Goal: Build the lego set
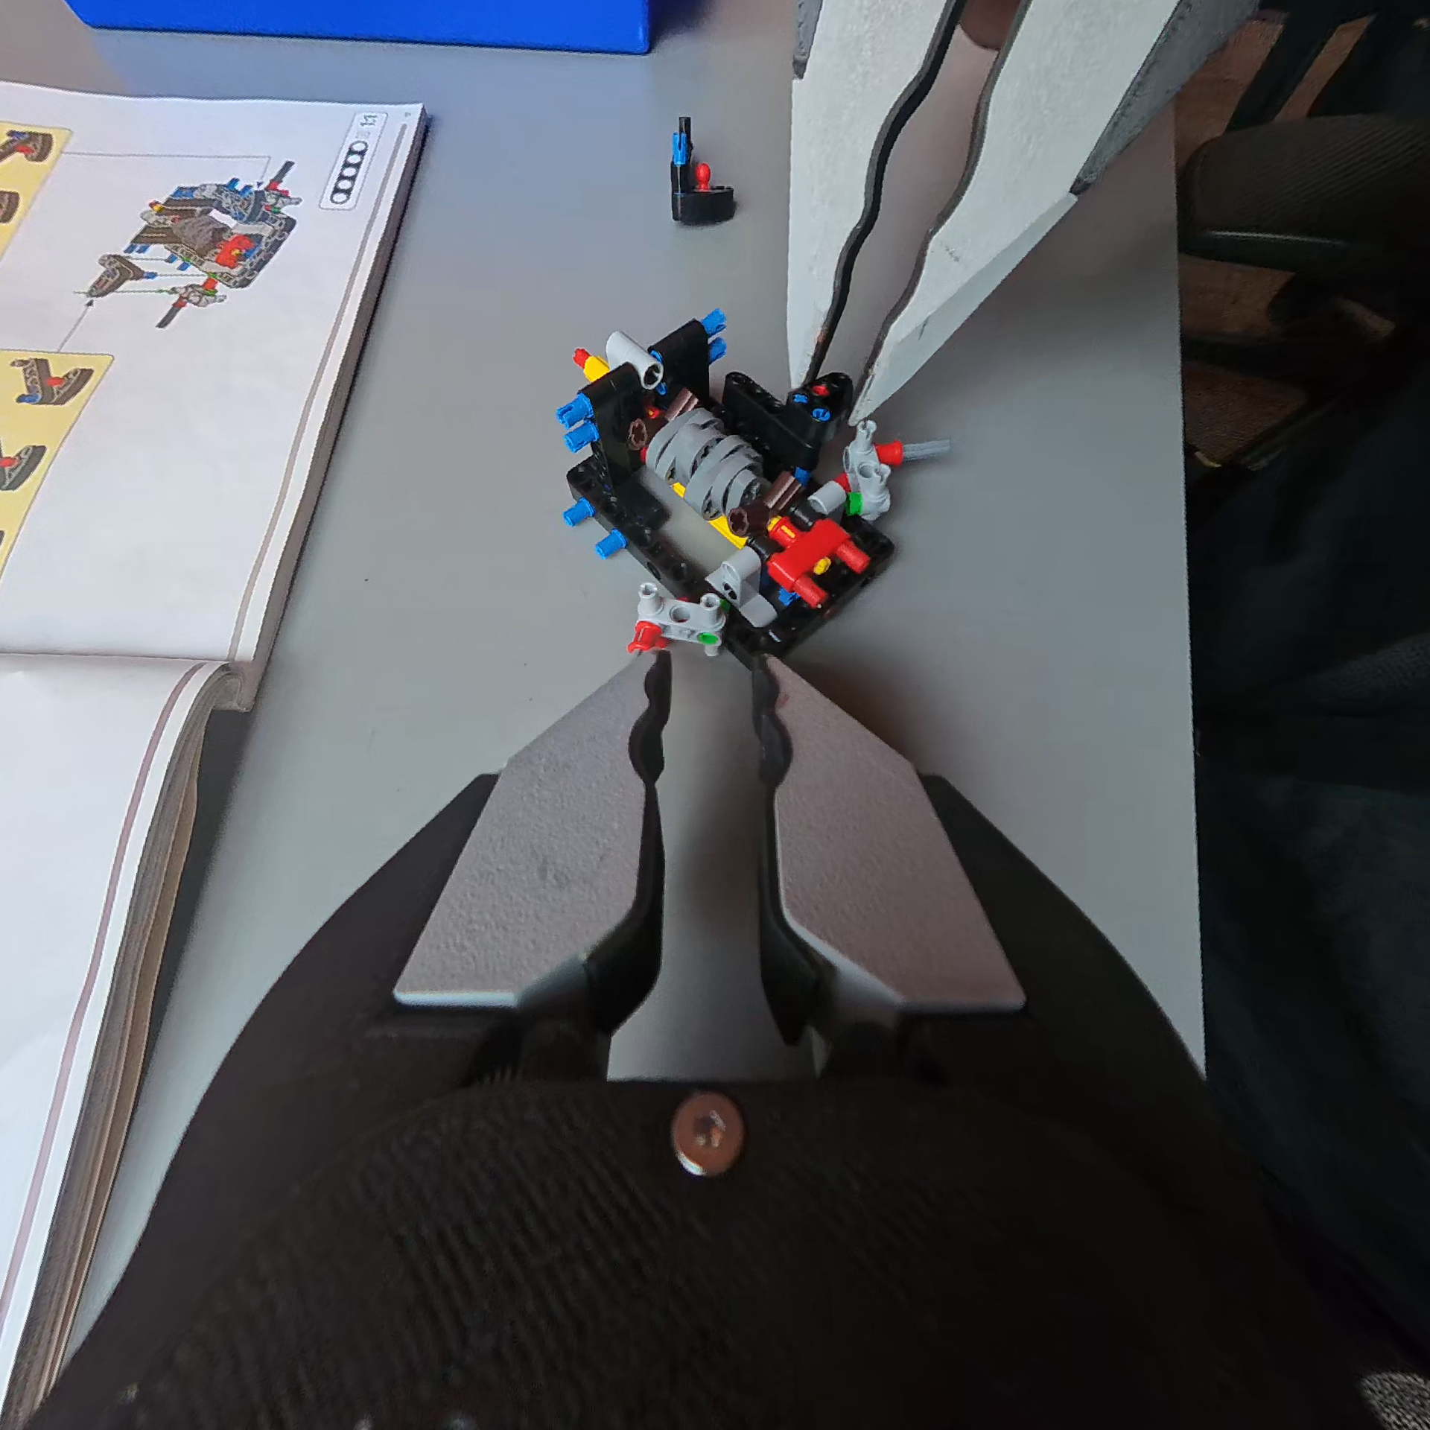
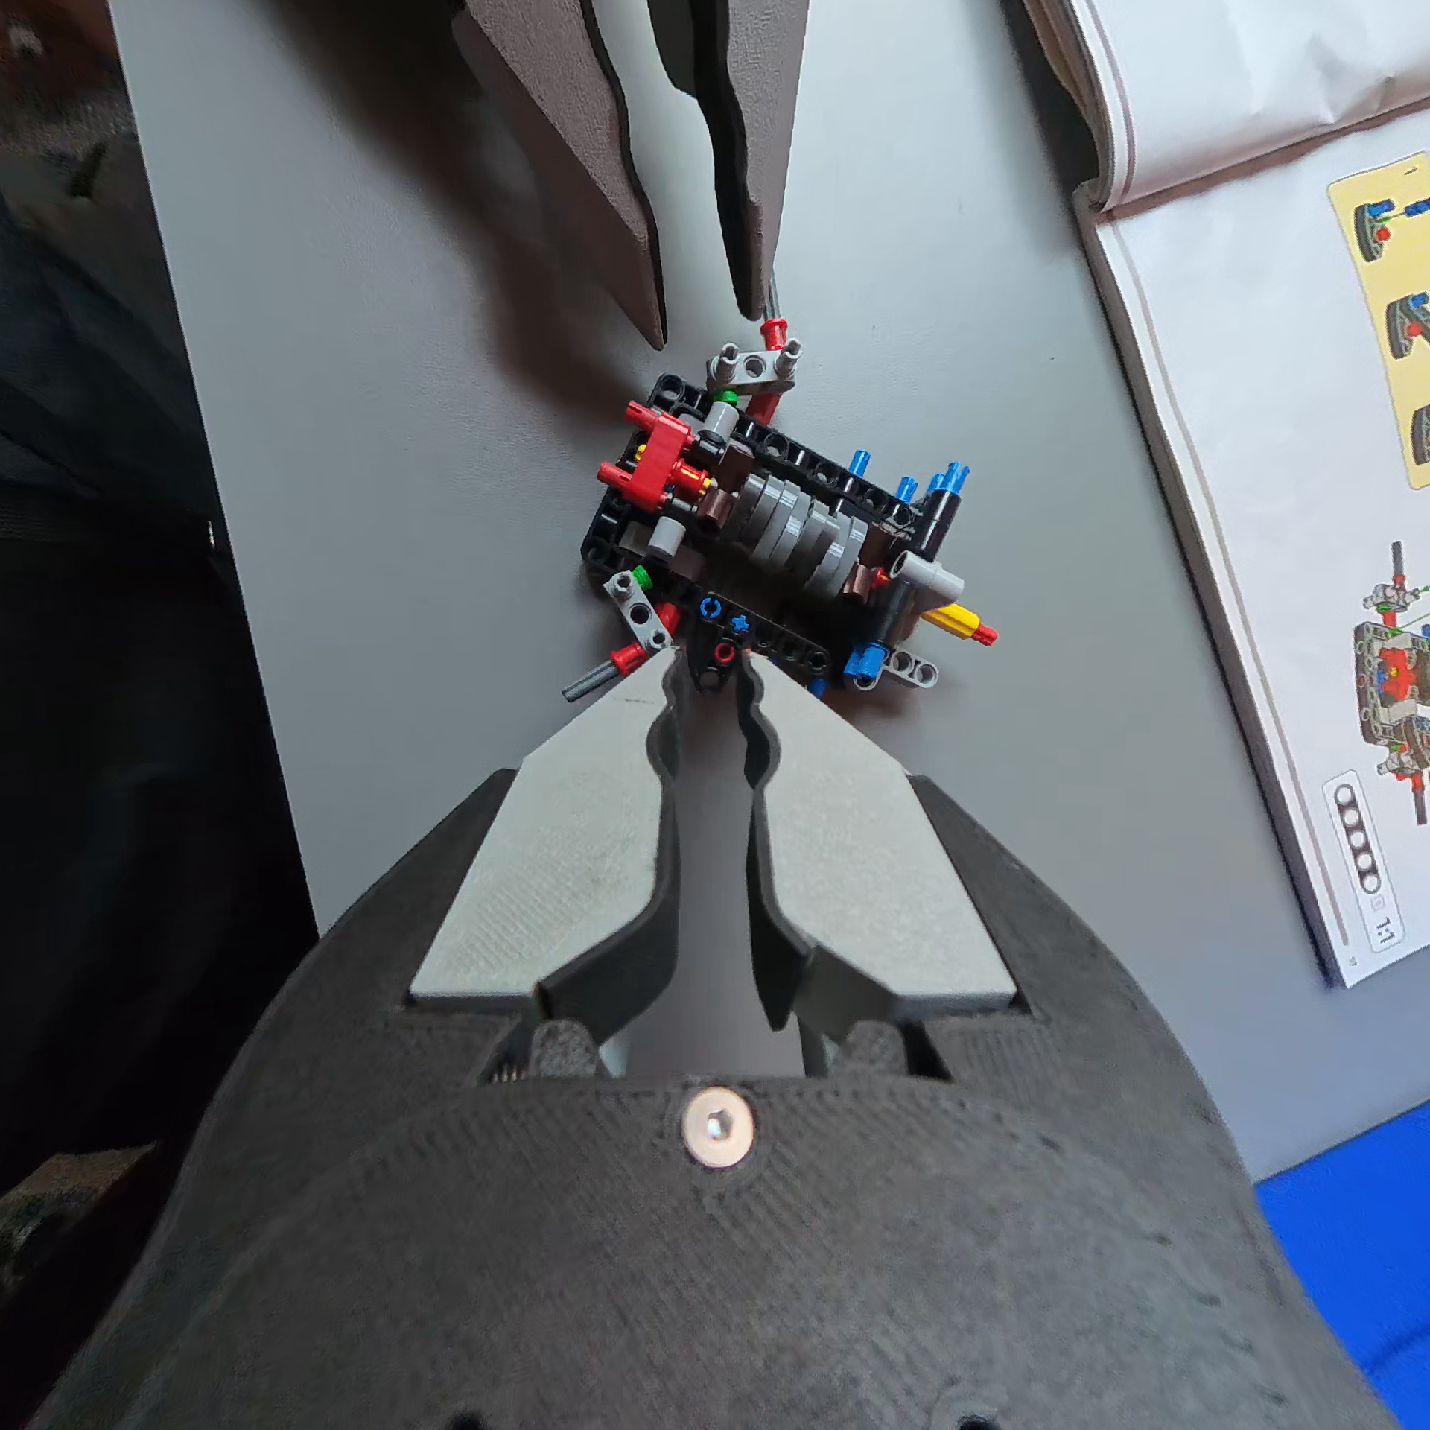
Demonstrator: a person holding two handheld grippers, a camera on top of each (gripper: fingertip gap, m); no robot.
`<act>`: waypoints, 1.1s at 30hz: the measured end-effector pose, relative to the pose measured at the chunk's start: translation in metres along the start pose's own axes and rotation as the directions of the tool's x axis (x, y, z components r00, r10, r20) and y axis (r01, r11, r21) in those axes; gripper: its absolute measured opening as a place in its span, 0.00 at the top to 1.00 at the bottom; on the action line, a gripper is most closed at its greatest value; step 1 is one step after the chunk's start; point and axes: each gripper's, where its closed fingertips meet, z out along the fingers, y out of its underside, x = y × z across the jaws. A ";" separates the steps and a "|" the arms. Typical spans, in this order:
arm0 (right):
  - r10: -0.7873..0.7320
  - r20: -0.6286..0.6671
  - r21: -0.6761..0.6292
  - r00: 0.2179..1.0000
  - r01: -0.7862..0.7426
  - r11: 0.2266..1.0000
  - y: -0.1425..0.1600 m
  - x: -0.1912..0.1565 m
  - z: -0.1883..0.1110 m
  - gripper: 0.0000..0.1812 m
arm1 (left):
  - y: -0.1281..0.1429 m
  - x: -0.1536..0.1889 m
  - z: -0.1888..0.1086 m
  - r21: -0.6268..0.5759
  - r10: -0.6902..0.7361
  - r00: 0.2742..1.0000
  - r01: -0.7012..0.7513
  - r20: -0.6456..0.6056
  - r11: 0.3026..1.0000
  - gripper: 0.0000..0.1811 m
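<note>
Instruction booklet (image 1: 155, 464) and blue box (image 1: 371, 19) cropped by the frame; booklet drawings indistinct.

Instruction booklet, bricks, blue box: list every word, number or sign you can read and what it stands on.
Instruction booklet: one small printed mark beside a boxed row of circles at the page corner; I do not quote writing.
Lego assembly: no writing visible.
Loose black piece: none visible.
Blue box: none visible.
</note>
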 end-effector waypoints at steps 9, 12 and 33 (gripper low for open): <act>0.011 0.078 -0.119 0.997 -0.001 0.993 -0.003 0.000 0.000 0.95 | 0.000 0.014 0.005 -0.018 0.024 0.998 -0.025 -0.054 1.000 0.90; 0.025 0.098 -0.156 0.995 -0.009 0.988 -0.004 0.001 0.000 0.95 | 0.001 0.014 0.006 -0.026 0.036 0.998 -0.037 -0.042 0.999 0.89; -0.010 0.112 -0.206 0.994 0.033 0.978 -0.007 0.002 0.000 0.95 | 0.000 0.014 0.006 -0.023 0.024 0.999 -0.025 -0.041 0.999 0.90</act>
